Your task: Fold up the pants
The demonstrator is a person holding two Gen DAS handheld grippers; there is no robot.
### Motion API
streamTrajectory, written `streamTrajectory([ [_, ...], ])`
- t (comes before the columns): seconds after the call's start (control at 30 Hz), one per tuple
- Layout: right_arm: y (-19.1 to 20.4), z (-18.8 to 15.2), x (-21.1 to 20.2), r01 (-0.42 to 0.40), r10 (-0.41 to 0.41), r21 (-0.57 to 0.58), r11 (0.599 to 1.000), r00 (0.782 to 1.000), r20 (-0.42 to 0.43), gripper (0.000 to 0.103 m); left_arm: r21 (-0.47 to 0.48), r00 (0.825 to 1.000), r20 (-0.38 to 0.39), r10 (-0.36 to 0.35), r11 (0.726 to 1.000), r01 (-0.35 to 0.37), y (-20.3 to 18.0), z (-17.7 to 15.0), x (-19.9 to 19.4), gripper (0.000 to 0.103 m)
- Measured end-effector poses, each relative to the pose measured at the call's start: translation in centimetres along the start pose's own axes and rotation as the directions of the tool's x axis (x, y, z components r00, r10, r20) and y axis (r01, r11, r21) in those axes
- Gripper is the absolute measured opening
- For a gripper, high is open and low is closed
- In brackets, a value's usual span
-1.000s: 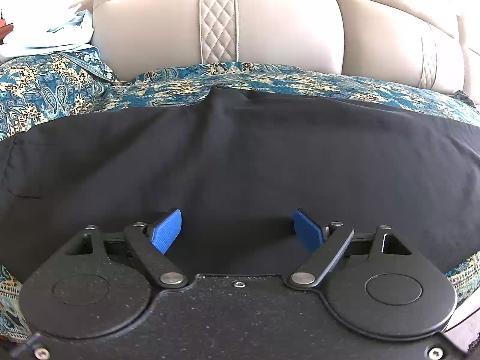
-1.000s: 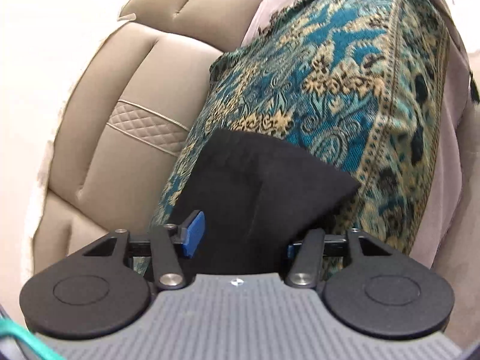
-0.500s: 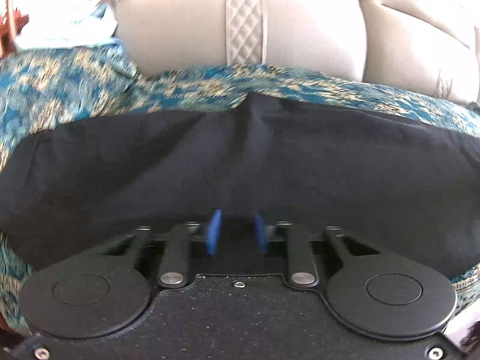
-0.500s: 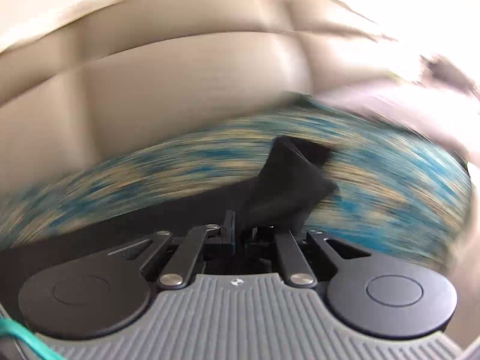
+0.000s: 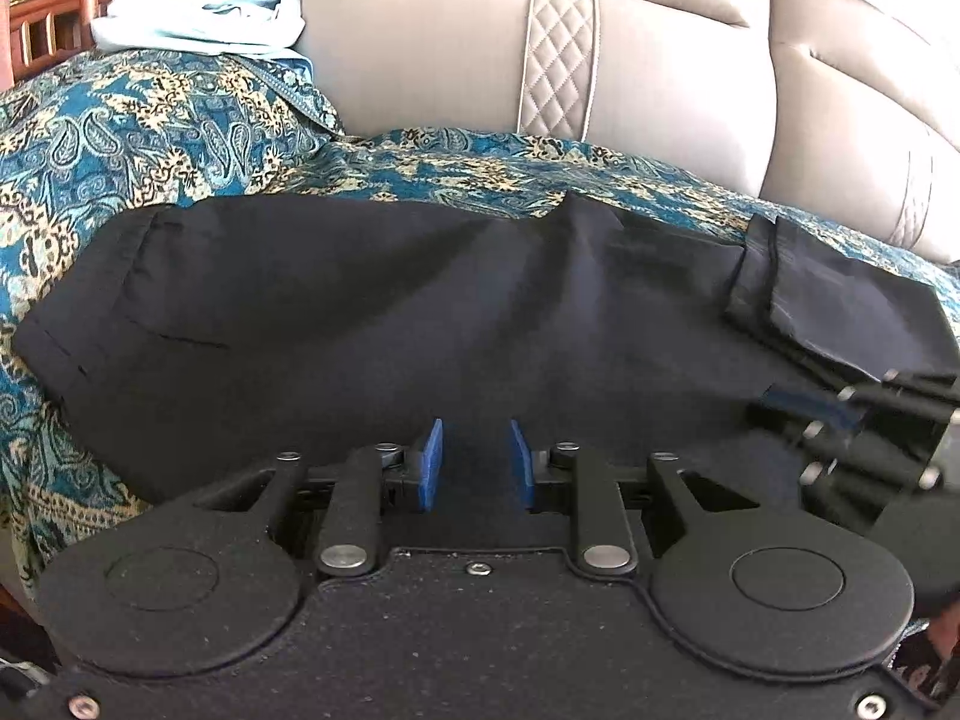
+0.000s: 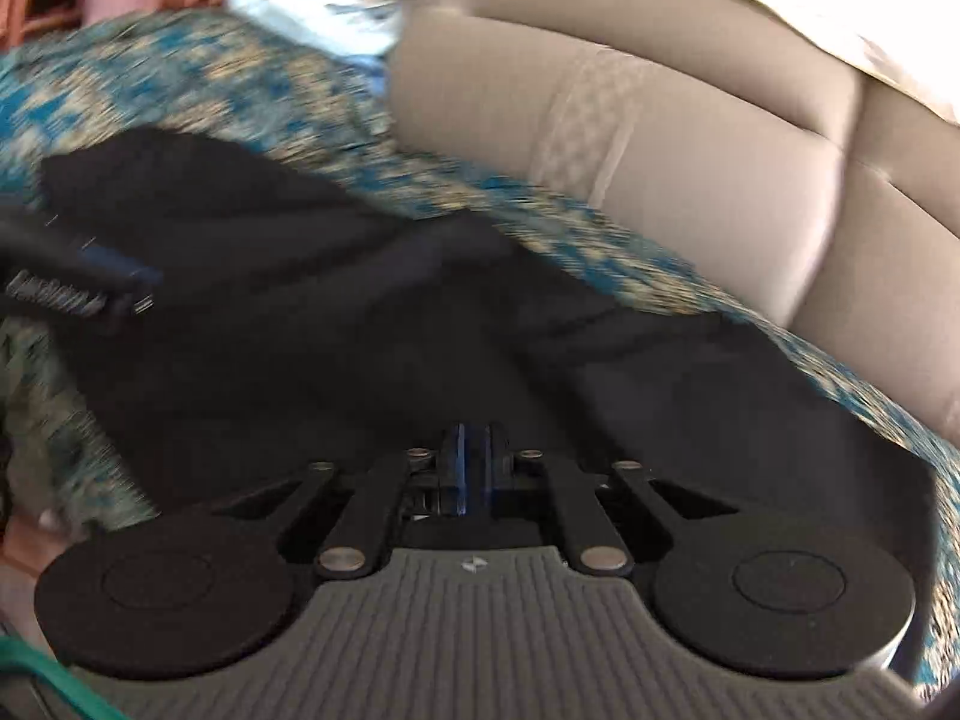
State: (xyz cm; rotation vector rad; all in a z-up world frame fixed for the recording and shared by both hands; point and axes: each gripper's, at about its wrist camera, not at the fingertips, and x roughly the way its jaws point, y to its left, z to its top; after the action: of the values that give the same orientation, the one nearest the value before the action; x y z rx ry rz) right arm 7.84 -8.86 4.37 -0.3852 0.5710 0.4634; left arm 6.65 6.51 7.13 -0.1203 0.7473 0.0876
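Black pants [image 5: 420, 312] lie flat across a teal paisley throw on a sofa seat. My left gripper [image 5: 474, 465] sits at their near edge with its blue pads a small gap apart over black cloth; I cannot tell if cloth is pinched. My right gripper [image 6: 471, 465] is shut on the pants [image 6: 360, 360] and holds a leg end folded over toward the left. The right gripper also shows at the right edge of the left wrist view [image 5: 840, 420], beside the folded-over leg end [image 5: 828, 294]. The left gripper shows at the left of the right wrist view [image 6: 108, 282].
The beige leather sofa backrest [image 5: 660, 72] rises right behind the pants. The teal paisley throw [image 5: 150, 132] covers the seat. A pale blue cloth [image 5: 198, 24] lies on it at the far left, with wooden furniture [image 5: 42, 18] beyond.
My left gripper's pads closed from wide open to a narrow gap. My right gripper shut on the pants' leg end and swung it leftward over the pants, coming into the left wrist view.
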Motion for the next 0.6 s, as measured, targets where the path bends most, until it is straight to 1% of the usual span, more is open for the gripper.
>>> streamTrajectory([
  [0.07,0.6,-0.3,-0.3,0.006,-0.006,-0.023,1.000,1.000,0.013,0.014,-0.012,1.000,0.001,-0.015,1.000,0.015,0.0,0.1,-0.1,0.032],
  [0.1,0.6,-0.4,-0.3,0.019,-0.019,-0.017,1.000,1.000,0.016,0.034,-0.024,0.999,0.001,-0.033,0.999,0.033,0.0,0.2,-0.2,0.038],
  [0.13,0.4,-0.5,-0.5,0.030,-0.029,-0.004,1.000,0.999,0.021,0.037,-0.038,0.998,0.001,-0.061,0.997,0.061,-0.2,0.5,-0.2,0.042],
  [0.17,0.0,-0.6,-0.7,0.049,-0.049,0.010,0.999,0.998,0.029,0.038,-0.051,0.996,0.002,-0.092,0.994,0.092,-0.5,0.8,-0.2,0.044],
  [0.23,-0.9,-1.0,-1.4,0.117,-0.118,0.018,0.993,0.992,0.042,0.052,-0.067,0.987,0.006,-0.158,0.985,0.158,-1.3,1.5,-0.1,0.053],
  [0.3,-1.8,-1.3,-1.8,0.174,-0.175,0.020,0.984,0.984,0.045,0.058,-0.072,0.975,0.014,-0.223,0.972,0.224,-2.7,2.3,0.3,0.057],
  [0.33,-2.4,-1.5,-1.9,0.188,-0.189,0.030,0.982,0.981,0.041,0.062,-0.066,0.966,0.013,-0.259,0.963,0.260,-3.7,2.8,0.7,0.061],
  [0.37,-3.0,-1.7,-2.2,0.200,-0.202,0.047,0.979,0.979,0.035,0.065,-0.060,0.959,0.009,-0.283,0.957,0.283,-4.6,3.1,1.1,0.063],
  [0.4,-3.6,-2.0,-2.5,0.211,-0.213,0.067,0.975,0.977,0.030,0.067,-0.052,0.952,0.006,-0.305,0.951,0.304,-5.6,3.5,1.6,0.070],
  [0.43,-4.1,-2.3,-2.9,0.218,-0.221,0.081,0.973,0.975,0.029,0.069,-0.043,0.946,0.004,-0.323,0.945,0.323,-6.7,3.8,2.1,0.079],
  [0.5,-5.1,-3.2,-3.8,0.246,-0.250,0.098,0.964,0.968,0.028,0.072,-0.029,0.937,0.005,-0.348,0.937,0.348,-8.7,4.2,3.2,0.088],
  [0.6,-6.3,-4.5,-4.7,0.289,-0.293,0.104,0.952,0.956,0.022,0.078,-0.024,0.931,-0.018,-0.365,0.931,0.364,-11.5,4.5,5.3,0.090],
])
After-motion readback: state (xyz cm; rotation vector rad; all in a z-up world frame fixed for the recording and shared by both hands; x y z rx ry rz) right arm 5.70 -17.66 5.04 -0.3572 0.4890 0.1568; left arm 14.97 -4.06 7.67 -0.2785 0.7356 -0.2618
